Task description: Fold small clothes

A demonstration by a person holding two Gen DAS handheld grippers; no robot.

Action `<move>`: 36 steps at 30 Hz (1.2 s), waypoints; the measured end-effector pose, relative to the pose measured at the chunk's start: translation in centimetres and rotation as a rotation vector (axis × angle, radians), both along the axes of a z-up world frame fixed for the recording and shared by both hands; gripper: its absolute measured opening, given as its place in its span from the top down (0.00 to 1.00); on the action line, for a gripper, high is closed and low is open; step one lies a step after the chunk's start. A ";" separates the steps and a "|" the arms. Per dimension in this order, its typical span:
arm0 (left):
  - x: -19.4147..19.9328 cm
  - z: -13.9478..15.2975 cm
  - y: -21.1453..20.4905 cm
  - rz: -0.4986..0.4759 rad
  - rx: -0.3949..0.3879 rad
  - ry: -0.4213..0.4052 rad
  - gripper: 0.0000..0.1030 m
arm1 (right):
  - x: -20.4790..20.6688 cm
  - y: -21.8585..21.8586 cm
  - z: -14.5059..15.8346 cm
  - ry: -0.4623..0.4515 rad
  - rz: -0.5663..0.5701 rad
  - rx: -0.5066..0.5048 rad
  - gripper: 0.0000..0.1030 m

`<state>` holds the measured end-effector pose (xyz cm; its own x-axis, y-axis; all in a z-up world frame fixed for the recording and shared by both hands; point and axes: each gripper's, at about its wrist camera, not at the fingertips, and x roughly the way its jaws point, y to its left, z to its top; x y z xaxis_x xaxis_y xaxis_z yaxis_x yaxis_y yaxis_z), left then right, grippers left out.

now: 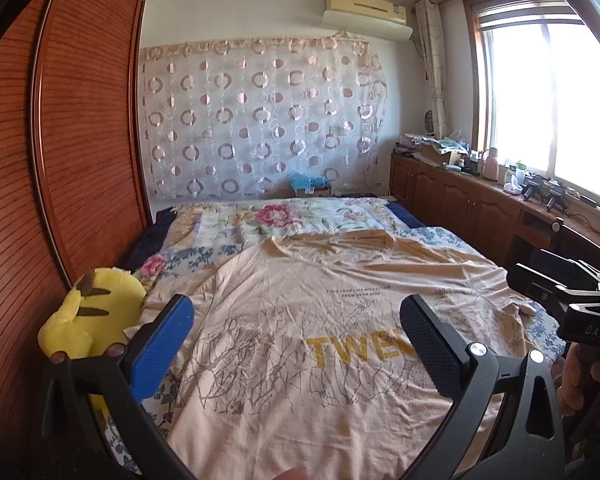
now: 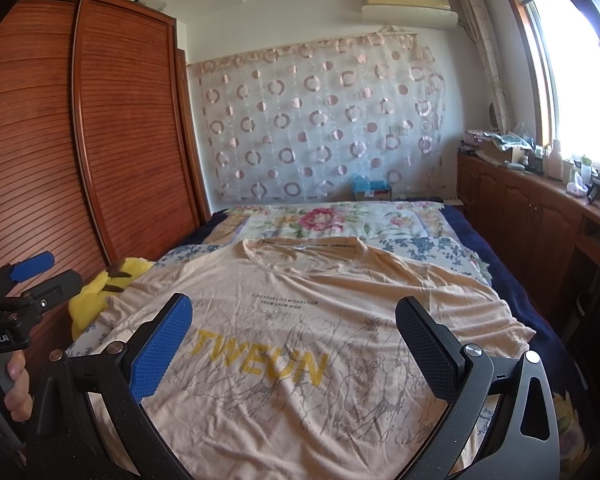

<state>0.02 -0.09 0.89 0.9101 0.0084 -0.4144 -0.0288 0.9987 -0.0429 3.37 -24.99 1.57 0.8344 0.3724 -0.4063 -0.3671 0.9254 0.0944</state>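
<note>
A peach T-shirt [image 1: 300, 320] with yellow letters and a grey branch print lies spread flat, front up, on the bed, its collar at the far end. It also shows in the right wrist view [image 2: 300, 320]. My left gripper [image 1: 296, 320] is open and empty, held above the shirt's lower left part. My right gripper [image 2: 294, 320] is open and empty, above the shirt's lower middle. The right gripper shows at the right edge of the left wrist view [image 1: 560, 292]; the left gripper shows at the left edge of the right wrist view [image 2: 28, 276].
A floral quilt [image 1: 284, 216] covers the bed under the shirt. A yellow plush toy [image 1: 96, 312] lies at the bed's left edge, against a wooden slatted wardrobe [image 1: 60, 160]. Low wooden cabinets [image 1: 460, 196] with clutter stand along the right under the window.
</note>
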 end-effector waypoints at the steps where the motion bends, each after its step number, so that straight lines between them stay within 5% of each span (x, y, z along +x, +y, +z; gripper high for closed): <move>1: 0.2 -0.4 0.4 0.006 -0.002 0.013 0.00 | 0.1 0.2 -0.2 0.006 0.002 -0.004 0.00; 19: 3.5 -7.2 8.0 0.082 -0.036 0.176 0.00 | 4.9 1.8 -3.9 0.063 0.041 -0.023 0.00; 31: 5.1 -7.9 15.2 0.132 -0.044 0.240 0.00 | 6.6 5.0 -7.5 0.190 0.182 -0.038 0.00; 36: 7.2 -9.4 18.9 0.143 -0.115 0.319 0.00 | 6.4 6.4 -8.3 0.209 0.228 -0.064 0.00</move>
<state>7.25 18.77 -8.55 0.7280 0.0630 -0.6826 -0.1979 0.9727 -0.1213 9.81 -18.59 -6.72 0.6282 0.5086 -0.5889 -0.5448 0.8278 0.1338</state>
